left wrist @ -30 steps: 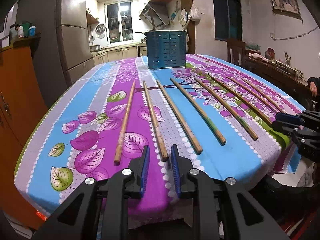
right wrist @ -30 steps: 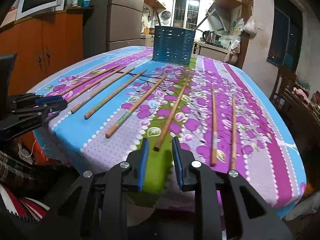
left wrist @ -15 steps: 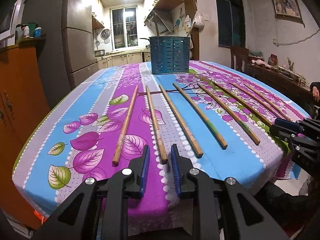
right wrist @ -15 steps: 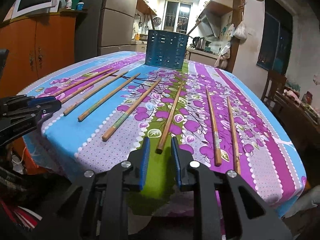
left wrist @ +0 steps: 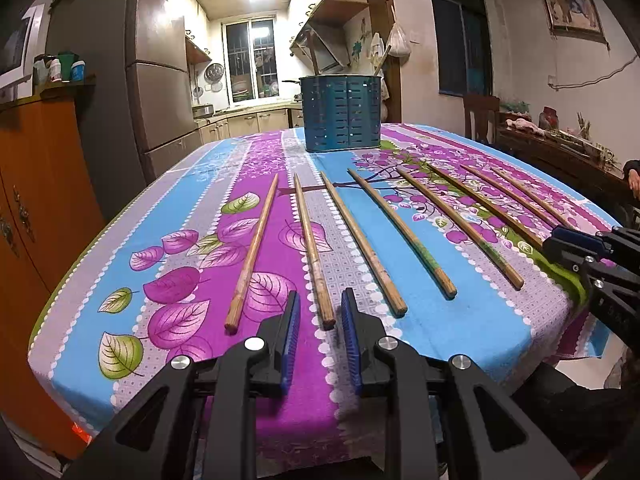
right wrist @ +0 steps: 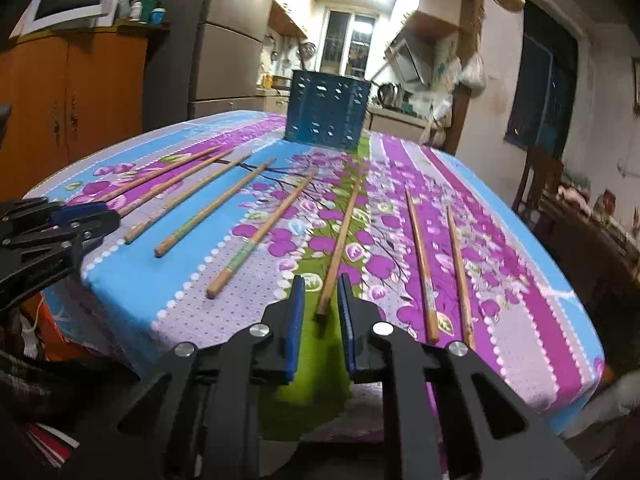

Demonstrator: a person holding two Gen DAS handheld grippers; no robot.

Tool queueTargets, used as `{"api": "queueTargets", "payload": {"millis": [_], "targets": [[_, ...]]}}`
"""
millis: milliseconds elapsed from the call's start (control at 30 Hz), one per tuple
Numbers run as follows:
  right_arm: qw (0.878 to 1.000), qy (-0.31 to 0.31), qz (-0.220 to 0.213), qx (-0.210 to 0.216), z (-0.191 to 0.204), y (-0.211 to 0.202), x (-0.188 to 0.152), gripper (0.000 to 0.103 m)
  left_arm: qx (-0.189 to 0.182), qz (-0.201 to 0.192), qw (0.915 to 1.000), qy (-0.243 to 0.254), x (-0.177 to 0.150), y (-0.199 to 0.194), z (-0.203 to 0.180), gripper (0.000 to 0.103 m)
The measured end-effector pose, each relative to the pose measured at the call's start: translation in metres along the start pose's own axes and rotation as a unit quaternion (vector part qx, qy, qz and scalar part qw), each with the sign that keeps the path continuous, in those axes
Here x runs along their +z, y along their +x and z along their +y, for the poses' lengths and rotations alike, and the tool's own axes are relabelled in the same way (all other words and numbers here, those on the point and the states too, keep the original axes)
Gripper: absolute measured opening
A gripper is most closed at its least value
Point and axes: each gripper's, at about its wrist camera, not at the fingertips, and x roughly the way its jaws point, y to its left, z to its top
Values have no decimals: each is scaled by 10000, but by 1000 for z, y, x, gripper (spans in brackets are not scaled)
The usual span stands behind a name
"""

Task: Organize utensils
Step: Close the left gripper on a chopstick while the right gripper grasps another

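Blue holder (left wrist: pixel 341 114) behind chopsticks (left wrist: pixel 312 248); contents unclear.

A table carried a tablecloth (left wrist: pixel 192 264) striped in blue, purple, lilac and green, printed with leaves and blossoms. Eight wooden chopsticks (left wrist: pixel 404 230) lay on it side by side, apart, fanning away from the claws; the near end of one (left wrist: pixel 314 256) lay just ahead of the left claw (left wrist: pixel 320 322). Far beyond their tips a perforated blue utensil holder (left wrist: pixel 342 114) stood upright on the cloth.
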Motion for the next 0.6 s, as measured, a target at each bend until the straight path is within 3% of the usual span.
{"api": "queueTargets", "payload": {"millis": [167, 333, 400, 467, 600], "targets": [[10000, 18, 43, 25, 1, 0, -3, 14, 10, 0, 10000, -4, 1, 1, 1, 23], [9997, 136, 45, 207, -1, 0, -4, 7, 8, -2, 10000, -10, 1, 2, 1, 23], [9994, 225, 33, 274, -3, -1, -5, 6, -11, -14, 10000, 11, 1, 2, 0, 20], [9994, 252, 19, 240, -4, -3, -5, 5, -69, -37, 10000, 52, 0, 1, -2, 10], [9995, 250, -45, 194, -7, -11, -2, 5, -49, 2, 10000, 38, 1, 2, 1, 9]]}}
